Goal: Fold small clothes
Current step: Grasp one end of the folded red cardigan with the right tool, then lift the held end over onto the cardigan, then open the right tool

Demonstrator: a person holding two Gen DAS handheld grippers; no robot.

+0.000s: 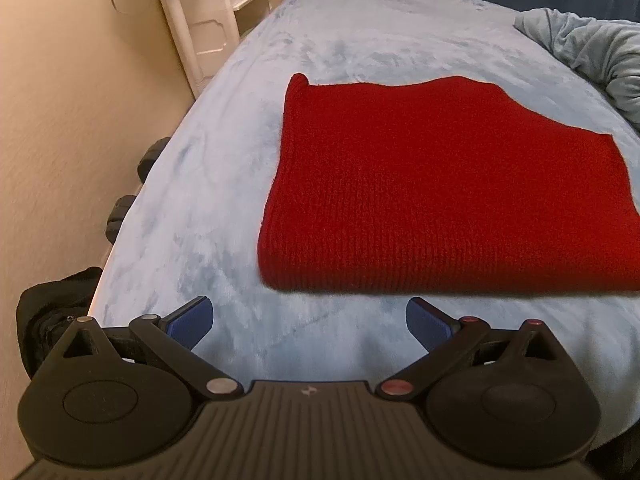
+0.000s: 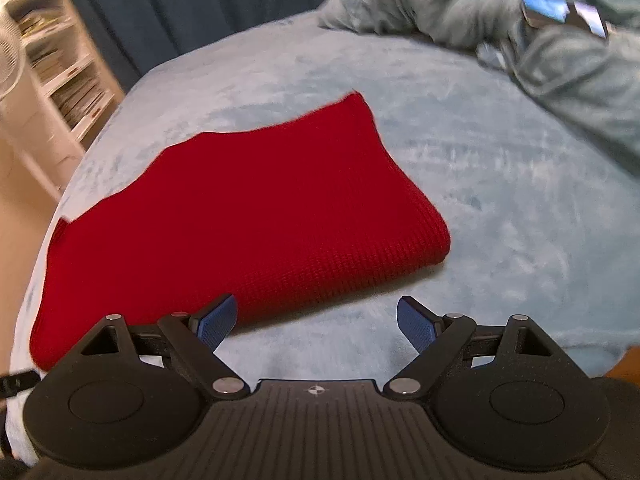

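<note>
Below me, a pale blue fleece blanket (image 1: 224, 184) covers the whole bed, its left edge curving down to a beige floor (image 1: 60, 140); on it the red knit garment (image 1: 440, 200) lies flat as a folded slab, its thick rounded fold nearest my claws, its far edge wavy; bare blanket runs all round it, widest on the right side and at the far end; a rumpled grey-green cover (image 2: 560, 60) crowds the far right corner; my left gripper (image 1: 310, 322) hangs with fingers spread wide, nothing between them, short of the near fold; my right gripper (image 2: 316, 322) is likewise wide and empty, its left pad (image 2: 218, 322) overlapping the garment's near edge in view, though contact I cannot tell; only the left view shows dark objects (image 1: 120, 208) beside the bed's edge; only the right view shows a shiny blurred thing (image 2: 560, 14) on the cover; white shelves (image 2: 68, 80) stand beyond.
</note>
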